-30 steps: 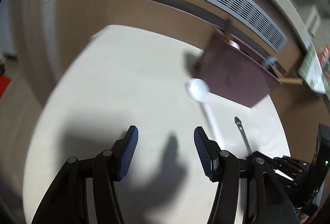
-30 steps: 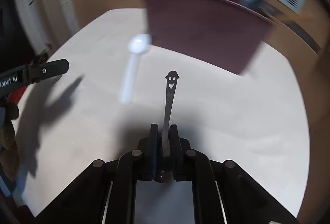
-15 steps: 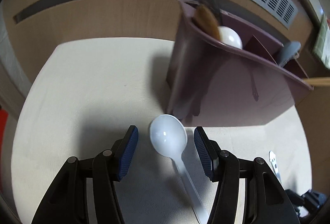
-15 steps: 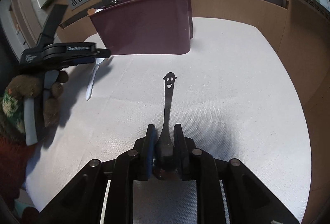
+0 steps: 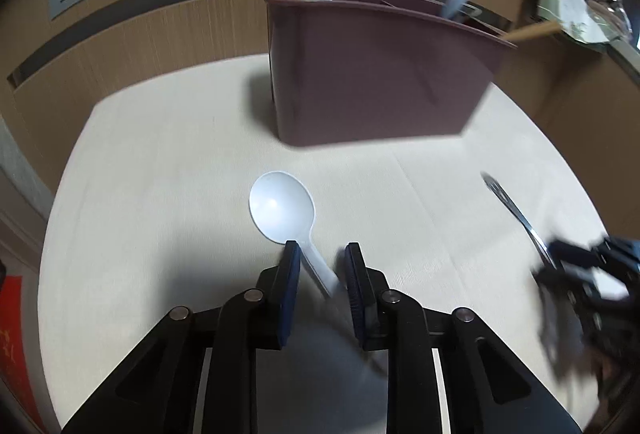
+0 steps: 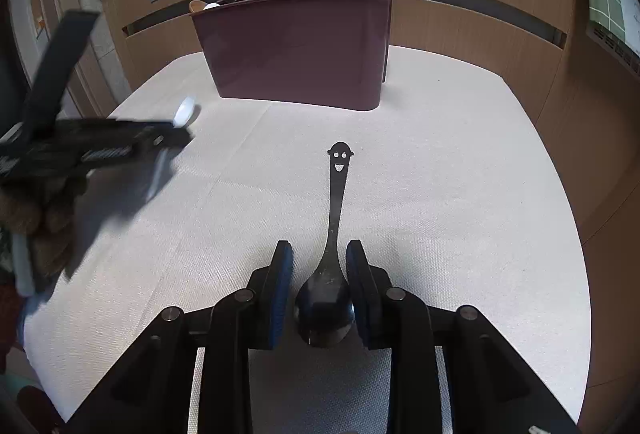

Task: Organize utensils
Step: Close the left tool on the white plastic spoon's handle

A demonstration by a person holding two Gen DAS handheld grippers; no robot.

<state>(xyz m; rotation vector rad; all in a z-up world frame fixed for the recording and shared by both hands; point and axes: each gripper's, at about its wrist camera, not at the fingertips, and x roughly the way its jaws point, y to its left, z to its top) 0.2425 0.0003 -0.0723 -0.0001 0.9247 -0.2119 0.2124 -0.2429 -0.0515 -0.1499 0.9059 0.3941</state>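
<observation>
Spoons sit between both pairs of my fingers. On my left gripper the fingers stand apart, and the white spoon lies on the cloth with its thin handle running back between them; the round, glossy bowl lies just ahead of the tips, and I cannot tell whether the pads touch the handle. My right gripper is also parted, its fingers flanking the dark spoon, whose polished bowl sits between the pads with a gap on each side, while the slim handle points straight ahead and ends in a cut-out smiling face. Beyond both sets of fingertips stands the maroon caddy, upright, with utensils poking from its top.
</observation>
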